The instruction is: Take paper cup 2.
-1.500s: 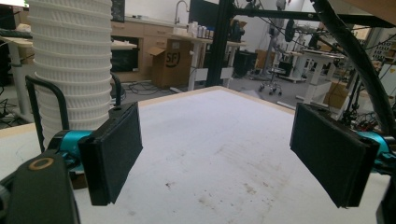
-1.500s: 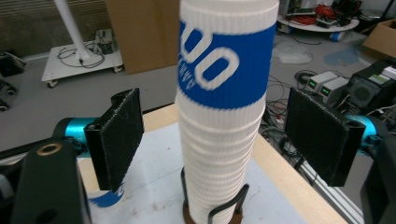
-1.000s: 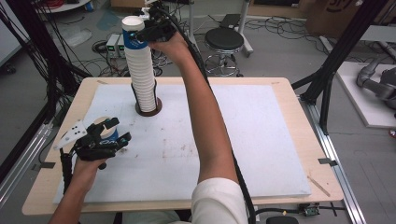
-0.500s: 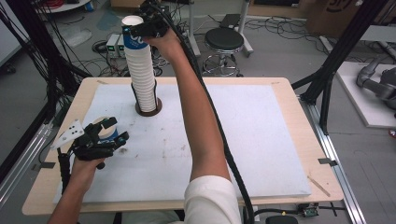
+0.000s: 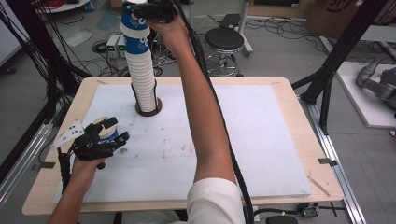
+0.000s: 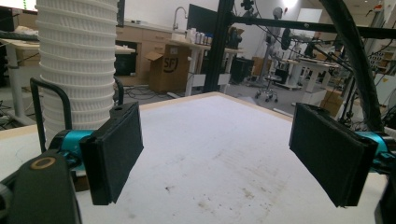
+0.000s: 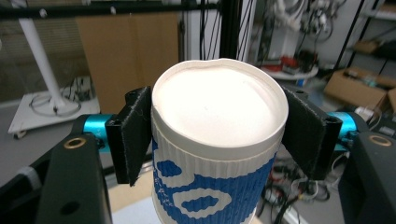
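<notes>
a person at a wooden table (image 5: 289, 100) covered with a white, scuffed foam sheet (image 5: 261, 135) lifts a paper cup (image 5: 132, 18) with the right gripper (image 5: 148, 10) high above a tall stack of cups (image 5: 142, 77), at the top of the high view. the stack is a leaning column of white, ribbed paper cups with blue print on the uppermost ones, standing in a dark round base (image 5: 148, 111) near the far left of the sheet. the right gripper view brings the held cup (image 7: 218, 154) close: an upside-down cup with a smooth white bottom ringed by a rolled edge, its corrugated wall printed with blue blotches, and the two black felt-faced pads (image 7: 135, 135) pressed against its opposite sides, so the right gripper (image 7: 218, 126) is closed on it. the left gripper (image 5: 108, 135) rests low over the near left part of the sheet, well apart from the stack, with a grey three-cornered plate (image 5: 70, 133) on top. the left gripper view shows what the overhead camera cannot: the left gripper (image 6: 233, 154) has its flat rectangular pads (image 6: 116, 151) standing wide apart with nothing between them, having just eased slightly inward, and beyond them the stained, grainy sheet (image 6: 210, 154), the ribbed white lower cups (image 6: 77, 60) of the stack and a black wire rail (image 6: 51, 107) rising beside it.
</notes>
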{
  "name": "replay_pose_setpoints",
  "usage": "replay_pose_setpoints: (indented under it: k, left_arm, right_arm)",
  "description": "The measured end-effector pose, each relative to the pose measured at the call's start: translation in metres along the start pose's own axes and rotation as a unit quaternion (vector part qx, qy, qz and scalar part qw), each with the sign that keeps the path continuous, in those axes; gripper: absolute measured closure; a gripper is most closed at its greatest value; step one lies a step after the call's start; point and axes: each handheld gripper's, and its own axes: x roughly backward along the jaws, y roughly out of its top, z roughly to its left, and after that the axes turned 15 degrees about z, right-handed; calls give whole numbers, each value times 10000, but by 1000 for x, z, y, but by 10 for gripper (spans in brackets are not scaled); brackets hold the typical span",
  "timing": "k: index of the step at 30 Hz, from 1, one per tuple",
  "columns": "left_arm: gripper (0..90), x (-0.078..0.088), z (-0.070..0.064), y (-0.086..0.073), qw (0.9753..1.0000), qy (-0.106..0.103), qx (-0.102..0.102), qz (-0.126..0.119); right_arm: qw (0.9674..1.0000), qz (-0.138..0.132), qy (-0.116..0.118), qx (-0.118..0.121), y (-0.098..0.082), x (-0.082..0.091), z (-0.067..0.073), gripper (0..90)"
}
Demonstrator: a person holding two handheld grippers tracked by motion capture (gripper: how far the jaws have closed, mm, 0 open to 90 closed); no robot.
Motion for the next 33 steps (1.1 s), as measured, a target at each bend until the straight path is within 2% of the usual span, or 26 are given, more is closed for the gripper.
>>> replay_pose_setpoints:
  k: [4, 10, 14, 16, 21, 25, 28, 33]
  left_arm:
    - [173, -1, -1, 0, 10000, -38, -3, -14]
    - [172, -5, -3, -1, 9999, -159, -34, 58]
    - [168, -8, -5, 0, 9997, -241, -57, 83]
    - [168, -10, -7, -1, 9996, -265, -58, 123]
    - [168, -16, -10, -2, 9991, -360, -101, 194]
    - [168, -22, -14, -2, 9987, -398, -163, 275]
    - [168, -25, -16, -2, 9984, -430, -191, 317]
    - [168, -30, -18, -3, 9979, -479, -231, 371]
  right_arm:
    - [9997, -214, -73, 44, 1, 23, -2, 308]
    - [9980, -489, -330, 213, -7, 66, -8, 311]
    - [9977, -406, -486, 251, -21, 94, -12, 311]
    - [9976, -283, -545, 304, -31, 107, -15, 311]
    - [9976, -58, -617, 303, -69, 136, -23, 311]
    - [9971, 20, -710, 290, -103, 151, -25, 311]
    - [9972, 70, -733, 164, -134, 160, -29, 312]
    - [9972, 245, -704, 35, -170, 166, -31, 313]
